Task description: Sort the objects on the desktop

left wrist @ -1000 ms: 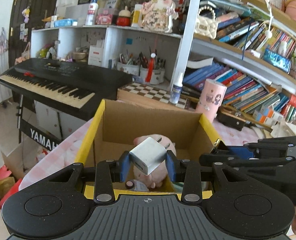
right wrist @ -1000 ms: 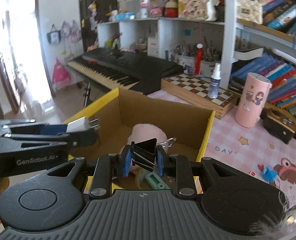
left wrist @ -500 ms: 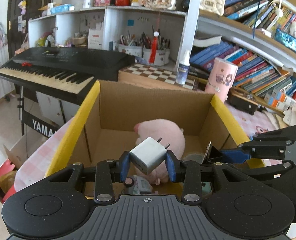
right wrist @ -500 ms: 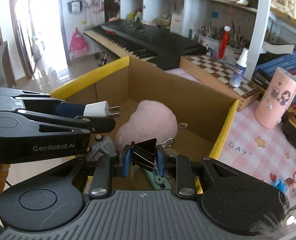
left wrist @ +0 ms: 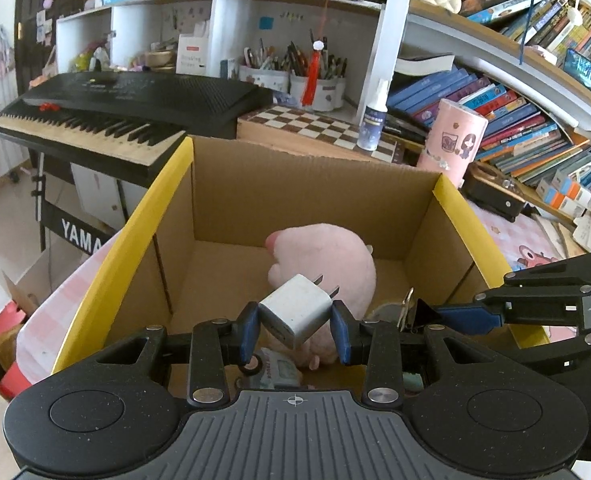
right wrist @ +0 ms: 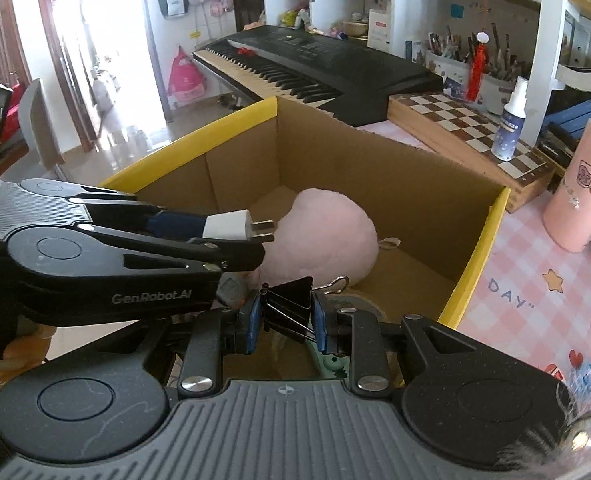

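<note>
Hovering over the open brown cardboard box with yellow-taped rims, both claws are loaded and nothing has dropped yet. The left claw is clamped on a small white plastic plug-in charger block, prongs pointing toward the box's far wall. The right claw is pinched on a black metal binder clip, its wire handles sticking out sideways. Already lying inside the box are a round pink plush toy and a few smaller bits I can't make out. So the sorting looks partly done: two items await release, while a pink cylindrical tumbler stands on the tabletop near the box's right rim.
</note>
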### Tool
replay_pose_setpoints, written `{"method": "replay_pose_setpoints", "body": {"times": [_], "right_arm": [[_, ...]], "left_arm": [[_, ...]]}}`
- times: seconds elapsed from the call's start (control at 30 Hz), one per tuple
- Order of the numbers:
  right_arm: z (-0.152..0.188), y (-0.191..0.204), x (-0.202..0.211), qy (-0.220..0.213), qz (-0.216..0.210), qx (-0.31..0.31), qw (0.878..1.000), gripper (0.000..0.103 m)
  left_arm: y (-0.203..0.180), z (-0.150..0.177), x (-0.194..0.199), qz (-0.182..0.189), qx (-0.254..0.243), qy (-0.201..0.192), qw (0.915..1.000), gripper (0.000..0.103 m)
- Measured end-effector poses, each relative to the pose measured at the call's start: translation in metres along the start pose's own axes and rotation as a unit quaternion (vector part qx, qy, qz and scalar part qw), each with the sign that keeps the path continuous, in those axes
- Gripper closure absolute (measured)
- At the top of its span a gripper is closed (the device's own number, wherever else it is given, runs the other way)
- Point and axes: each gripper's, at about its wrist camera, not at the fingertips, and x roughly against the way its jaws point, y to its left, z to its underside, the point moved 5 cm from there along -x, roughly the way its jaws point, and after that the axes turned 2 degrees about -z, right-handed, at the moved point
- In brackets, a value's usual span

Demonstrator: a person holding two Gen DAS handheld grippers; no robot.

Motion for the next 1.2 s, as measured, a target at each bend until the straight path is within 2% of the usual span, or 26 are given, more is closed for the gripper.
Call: {"method": "replay_pose_setpoints", "body": {"times": [0.23,0.3,0.37,0.43,0.57,0.93,1.2], "right_arm": [[0.0,0.0,0.0,0.004,-0.004,-0.003,1.0,0.079],[0.0,0.001,0.0,0.003,-0.001,-0.007,1.0,0.079],[0.0,0.001,0.002,0.001,0.001,-0.012,1.0,0.078],[0.0,0.001,0.005,-0.005,0.003,-0.018,1.0,0.076],[0.0,0.002,0.013,-0.021,0.017,-0.031,0.999,0.07],[0.002,0.006,0.051,-0.085,0.071,-0.073,0.991,0.07],[0.016,0.014,0.077,-0.117,0.116,-0.094,0.982,0.068]], "left_arm": [[-0.001,0.0,0.001,-0.001,0.001,0.002,1.0,0.063],[0.0,0.0,0.004,-0.004,0.002,-0.005,1.0,0.06],[0.003,-0.001,0.009,0.0,0.01,-0.014,0.9999,0.049],[0.005,-0.002,0.017,0.003,0.017,-0.026,0.9995,0.044],[0.007,-0.005,0.03,0.003,0.027,-0.046,0.9986,0.043],[0.012,-0.003,0.065,0.005,0.033,-0.087,0.9956,0.038],[0.012,0.013,0.084,0.018,0.036,-0.096,0.9945,0.035]]}}
